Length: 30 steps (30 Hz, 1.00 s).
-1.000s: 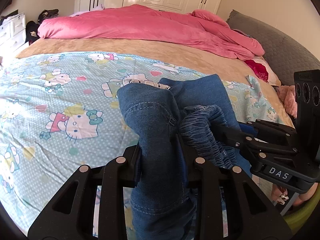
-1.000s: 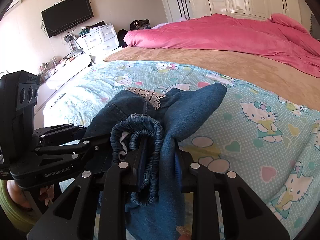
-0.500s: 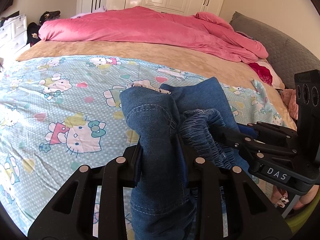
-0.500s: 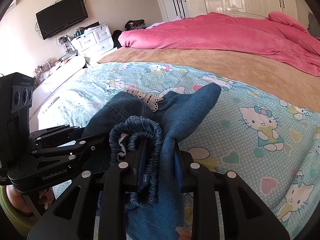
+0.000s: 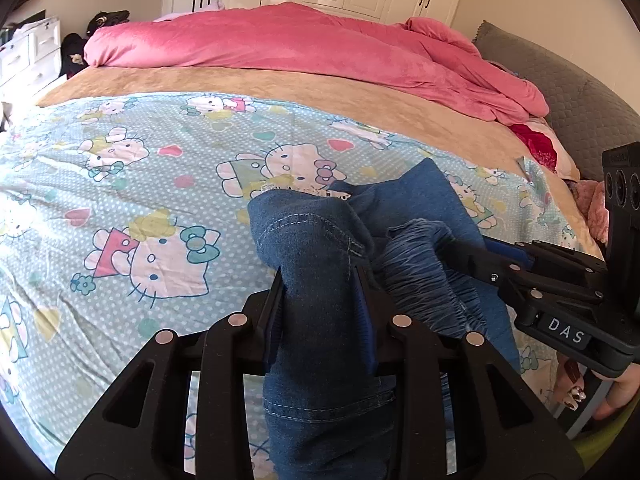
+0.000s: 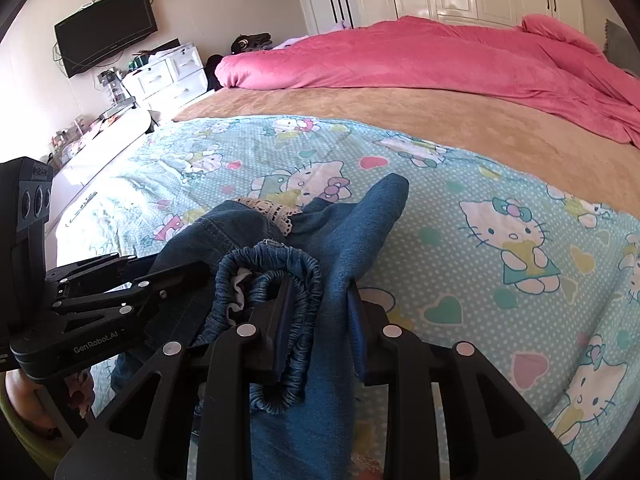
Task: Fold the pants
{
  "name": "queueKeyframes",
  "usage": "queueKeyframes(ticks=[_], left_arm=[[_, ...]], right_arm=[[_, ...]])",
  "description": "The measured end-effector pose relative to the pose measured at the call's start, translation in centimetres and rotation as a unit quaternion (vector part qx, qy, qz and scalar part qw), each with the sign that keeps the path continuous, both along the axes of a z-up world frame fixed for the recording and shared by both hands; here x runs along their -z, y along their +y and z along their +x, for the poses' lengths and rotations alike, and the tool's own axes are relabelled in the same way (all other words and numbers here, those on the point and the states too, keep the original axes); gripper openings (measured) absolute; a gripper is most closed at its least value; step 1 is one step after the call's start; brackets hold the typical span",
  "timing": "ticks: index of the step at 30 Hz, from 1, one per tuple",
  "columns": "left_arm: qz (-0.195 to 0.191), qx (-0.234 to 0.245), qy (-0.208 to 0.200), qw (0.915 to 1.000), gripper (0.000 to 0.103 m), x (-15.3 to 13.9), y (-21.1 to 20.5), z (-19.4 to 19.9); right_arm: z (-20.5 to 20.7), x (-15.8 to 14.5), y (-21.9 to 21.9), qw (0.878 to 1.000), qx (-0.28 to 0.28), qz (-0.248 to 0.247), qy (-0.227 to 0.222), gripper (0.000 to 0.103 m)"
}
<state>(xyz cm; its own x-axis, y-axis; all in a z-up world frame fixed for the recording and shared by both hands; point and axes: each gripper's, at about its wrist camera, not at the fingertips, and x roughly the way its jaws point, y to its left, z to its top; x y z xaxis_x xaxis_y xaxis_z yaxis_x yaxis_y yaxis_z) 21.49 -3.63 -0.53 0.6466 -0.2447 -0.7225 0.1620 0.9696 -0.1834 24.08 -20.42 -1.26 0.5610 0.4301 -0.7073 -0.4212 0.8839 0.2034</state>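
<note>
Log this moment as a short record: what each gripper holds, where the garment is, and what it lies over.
garment: blue denim pants, bunched, lace trim showing
left gripper: shut on a denim fold
right gripper: clamped on the elastic waistband; its jaws have just eased open slightly
surface: cartoon-cat bedsheet
pants position: far end draped on the sheet
background: pink duvet

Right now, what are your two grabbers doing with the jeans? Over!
Left gripper shut on blue denim pants. Right gripper shut on their gathered elastic waistband, jaws just opened slightly. Pants bunched above cartoon-cat bedsheet. Nothing in the way.
</note>
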Motion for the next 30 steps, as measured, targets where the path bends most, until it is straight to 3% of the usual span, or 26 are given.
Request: queueKeyframes(ticks=[1, 7, 18, 20, 23, 27, 30], left_arm=[[0.0, -0.001, 0.0, 1.0, 0.023, 0.1, 0.0, 0.0], [-0.001, -0.003, 0.004, 1.0, 0.028, 0.4, 0.0, -0.2], [0.002, -0.006, 0.005, 1.0, 0.035, 0.3, -0.1, -0.7], [0.002, -0.007, 0.004, 1.0, 0.039, 0.2, 0.0, -0.9], [0.003, -0.009, 0.002, 1.0, 0.045, 0.1, 0.1, -1.3], [0.006, -0.011, -0.003, 0.9999, 0.056, -0.3, 0.2, -1.6], [0.006, -0.015, -0.009, 0.9998, 0.063, -0.7, 0.3, -2.1]], right_arm=[[0.0, 0.1, -0.2, 1.0, 0.003, -0.001, 0.002, 0.032], [0.1, 0.4, -0.8, 1.0, 0.015, -0.001, 0.003, 0.047], [-0.3, 0.1, -1.8, 1.0, 0.029, -0.004, -0.002, 0.061], [-0.6, -0.1, -2.0, 0.999, 0.033, -0.006, -0.006, 0.071], [-0.8, -0.3, -2.2, 0.999, 0.035, -0.006, -0.008, 0.072], [-1.4, -0.8, -2.7, 0.999, 0.041, -0.001, -0.013, 0.084], [-1.9, -1.4, -3.1, 0.999, 0.043, 0.002, -0.02, 0.085]])
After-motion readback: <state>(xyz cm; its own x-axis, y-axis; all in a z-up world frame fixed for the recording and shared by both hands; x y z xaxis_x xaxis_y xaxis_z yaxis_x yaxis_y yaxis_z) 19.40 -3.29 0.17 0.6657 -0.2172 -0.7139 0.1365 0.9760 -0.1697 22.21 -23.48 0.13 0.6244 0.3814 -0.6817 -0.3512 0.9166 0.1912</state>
